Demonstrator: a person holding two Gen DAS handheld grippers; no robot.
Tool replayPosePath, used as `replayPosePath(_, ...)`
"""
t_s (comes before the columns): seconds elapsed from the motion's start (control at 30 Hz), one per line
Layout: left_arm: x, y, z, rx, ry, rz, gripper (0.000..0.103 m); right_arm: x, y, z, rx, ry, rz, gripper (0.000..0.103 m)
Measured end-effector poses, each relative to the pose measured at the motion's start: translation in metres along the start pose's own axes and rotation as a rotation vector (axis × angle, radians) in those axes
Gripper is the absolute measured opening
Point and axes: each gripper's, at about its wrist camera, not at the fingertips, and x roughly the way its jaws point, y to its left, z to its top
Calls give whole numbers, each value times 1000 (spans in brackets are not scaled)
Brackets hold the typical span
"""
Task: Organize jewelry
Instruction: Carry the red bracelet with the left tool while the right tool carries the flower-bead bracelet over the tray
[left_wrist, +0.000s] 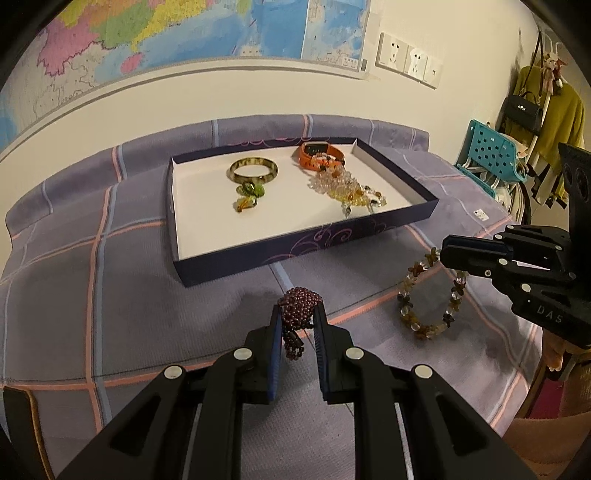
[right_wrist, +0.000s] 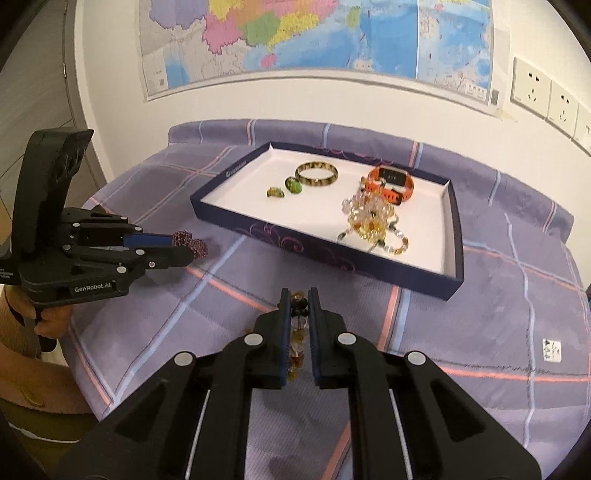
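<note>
A dark red beaded bracelet (left_wrist: 299, 314) is pinched in my left gripper (left_wrist: 298, 308), which is shut on it a little in front of the navy tray (left_wrist: 295, 254). The right wrist view shows that same gripper (right_wrist: 190, 247) at the left with the red bracelet (right_wrist: 194, 243) at its tips. My right gripper (right_wrist: 298, 295) is shut on an amber and clear flower-bead bracelet (right_wrist: 297, 314). In the left wrist view this gripper (left_wrist: 447, 254) grips the loop's top and the bracelet (left_wrist: 424, 325) trails down to the cloth.
The tray (right_wrist: 325, 254) holds a green-yellow bangle (left_wrist: 253, 170), two green glass pieces (left_wrist: 253, 190), an orange watch (left_wrist: 319, 155) and a heap of crystal beads (left_wrist: 347, 188). A teal chair (left_wrist: 487, 151) and hung coats stand right of the checked cloth (left_wrist: 129, 295).
</note>
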Motion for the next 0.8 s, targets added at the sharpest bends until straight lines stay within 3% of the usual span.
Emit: replayPosePath(0.8, -11, -3, 32, 18, -67, -4, 15, -16, -8, 33, -32, -87, -46, 9)
